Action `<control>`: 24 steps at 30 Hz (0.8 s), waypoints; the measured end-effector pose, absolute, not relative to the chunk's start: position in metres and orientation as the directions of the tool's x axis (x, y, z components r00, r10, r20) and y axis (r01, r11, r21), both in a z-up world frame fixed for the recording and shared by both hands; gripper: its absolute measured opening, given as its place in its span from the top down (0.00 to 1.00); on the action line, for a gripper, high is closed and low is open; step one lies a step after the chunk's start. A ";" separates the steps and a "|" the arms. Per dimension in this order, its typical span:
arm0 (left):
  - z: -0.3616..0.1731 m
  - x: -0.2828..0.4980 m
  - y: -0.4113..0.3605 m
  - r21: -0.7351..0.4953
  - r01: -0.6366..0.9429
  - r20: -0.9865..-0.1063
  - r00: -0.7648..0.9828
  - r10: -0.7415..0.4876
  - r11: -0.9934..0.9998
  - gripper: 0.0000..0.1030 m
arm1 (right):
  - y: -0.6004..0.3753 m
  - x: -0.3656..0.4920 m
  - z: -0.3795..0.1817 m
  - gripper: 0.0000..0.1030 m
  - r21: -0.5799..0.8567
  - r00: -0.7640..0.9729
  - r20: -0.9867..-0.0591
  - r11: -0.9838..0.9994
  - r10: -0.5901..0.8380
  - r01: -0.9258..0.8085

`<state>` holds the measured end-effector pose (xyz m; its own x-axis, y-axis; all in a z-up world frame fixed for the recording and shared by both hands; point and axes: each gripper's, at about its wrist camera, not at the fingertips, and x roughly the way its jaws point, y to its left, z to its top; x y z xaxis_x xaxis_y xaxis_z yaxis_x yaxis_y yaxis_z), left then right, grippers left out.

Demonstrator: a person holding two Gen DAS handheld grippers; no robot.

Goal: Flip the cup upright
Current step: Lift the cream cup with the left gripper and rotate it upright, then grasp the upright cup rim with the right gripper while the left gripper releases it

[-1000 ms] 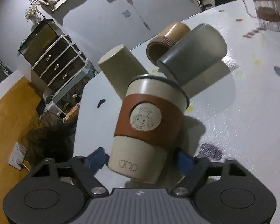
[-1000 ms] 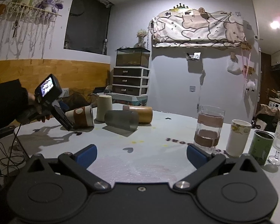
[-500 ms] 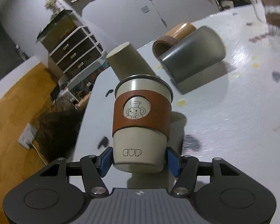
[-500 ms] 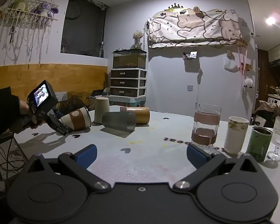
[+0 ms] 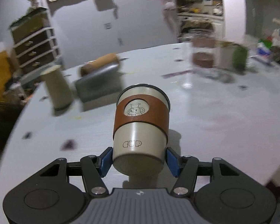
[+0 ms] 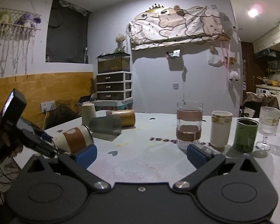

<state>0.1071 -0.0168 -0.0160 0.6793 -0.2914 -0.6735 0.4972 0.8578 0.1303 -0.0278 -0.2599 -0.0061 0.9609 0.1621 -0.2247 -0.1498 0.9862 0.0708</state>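
White counter (image 6: pixel 140 160) with scattered dark heart marks carries all containers; a grey wall and a drawer unit (image 6: pixel 113 88) stand behind it.

Left gripper (image 5: pixel 139 158): clenched on the cup (image 5: pixel 141 125), blue pads pressing both sides of its base. The cup, cream with a brown sleeve and a dark rim, is held off the counter near the left edge, tilted, mouth pointing away from the gripper. In the right wrist view it lies almost level (image 6: pixel 72 140). Contents cannot be seen.

Right gripper (image 6: pixel 141 154): released, jaws wide apart, nothing between them, above the near edge.

Far left corner: a beige cup (image 6: pixel 88 113) stands mouth down; a grey cup (image 6: pixel 105 125) and a tan cup (image 6: pixel 126 118) lie on their sides, touching.

Right side, upright: a glass tumbler (image 6: pixel 189 124) with two brown bands, liquid inside uncertain; a white printed cup (image 6: pixel 221 128); a green tin (image 6: pixel 246 135), open; a stemmed glass (image 6: pixel 267 127), apparently holding clear liquid.
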 end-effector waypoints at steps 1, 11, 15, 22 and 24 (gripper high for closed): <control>-0.017 0.102 -0.026 0.107 0.519 -0.680 0.660 -0.318 0.848 0.41 | -0.262 -0.028 -0.006 0.00 0.082 0.961 -0.226 0.986 0.160 -0.145; -0.030 0.056 -0.090 -0.162 0.593 -0.727 0.469 -0.501 0.789 0.41 | -0.281 -0.028 -0.007 0.00 0.185 0.949 -0.300 0.982 0.093 -0.038; -0.035 0.043 -0.106 -0.195 0.616 -0.706 0.452 -0.546 0.763 0.41 | -0.294 -0.015 -0.010 0.00 0.306 0.915 -0.391 0.952 0.100 0.027; -0.037 0.040 -0.110 -0.231 0.602 -0.688 0.454 -0.566 0.764 0.41 | -0.315 0.028 -0.037 0.00 0.611 0.794 -0.532 0.783 0.296 0.117; -0.037 0.039 -0.109 -0.228 0.603 -0.687 0.457 -0.566 0.764 0.41 | -0.313 0.040 -0.044 0.01 0.649 0.764 -0.549 0.749 0.337 0.136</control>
<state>0.0389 -0.1094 -0.0365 0.4567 -0.5657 -0.6866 0.6035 0.7641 -0.2281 0.0399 -0.3127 -0.0436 0.7645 0.3370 -0.5495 0.1362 0.7487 0.6488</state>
